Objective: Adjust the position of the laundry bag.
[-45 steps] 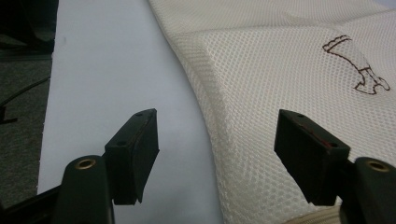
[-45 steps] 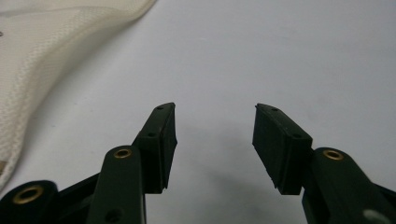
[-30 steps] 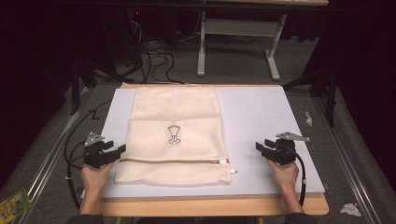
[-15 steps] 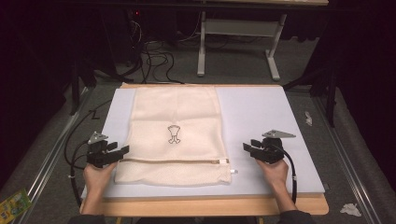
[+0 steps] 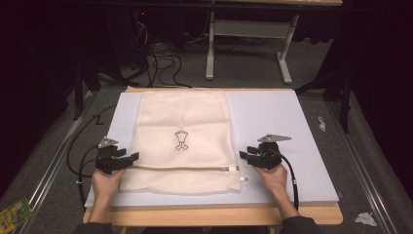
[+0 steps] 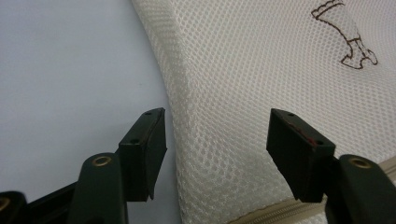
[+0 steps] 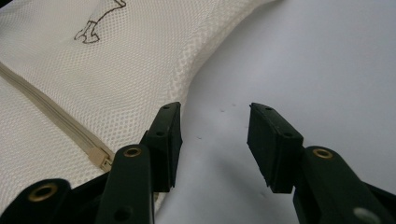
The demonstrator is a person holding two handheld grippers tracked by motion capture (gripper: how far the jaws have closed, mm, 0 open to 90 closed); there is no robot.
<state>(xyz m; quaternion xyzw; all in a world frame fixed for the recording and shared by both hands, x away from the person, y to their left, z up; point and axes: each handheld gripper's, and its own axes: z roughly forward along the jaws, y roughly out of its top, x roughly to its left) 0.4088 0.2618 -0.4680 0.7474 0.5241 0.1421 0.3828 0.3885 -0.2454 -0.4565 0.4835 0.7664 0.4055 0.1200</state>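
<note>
A cream mesh bag (image 5: pixel 182 141) lies flat on a pale mat (image 5: pixel 282 122) covering the table (image 5: pixel 214 214), zipper (image 5: pixel 180 168) toward the person. The left gripper (image 5: pixel 127 158) sits at the bag's left edge, fingers (image 6: pixel 144 149) spread, straddling that edge. The right gripper (image 5: pixel 243 156) sits just beside the bag's right edge, fingers (image 7: pixel 273 144) spread over bare mat.

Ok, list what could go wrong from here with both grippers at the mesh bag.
1. The left gripper is open astride the mesh bag edge; closing may catch only the top layer, so the bag could bunch rather than lift flat.
2. The right gripper is open over the bare mat, beside the bag's edge; closing there would likely miss the fabric.
3. The zipper pull lies close to the right gripper and could snag.
</note>
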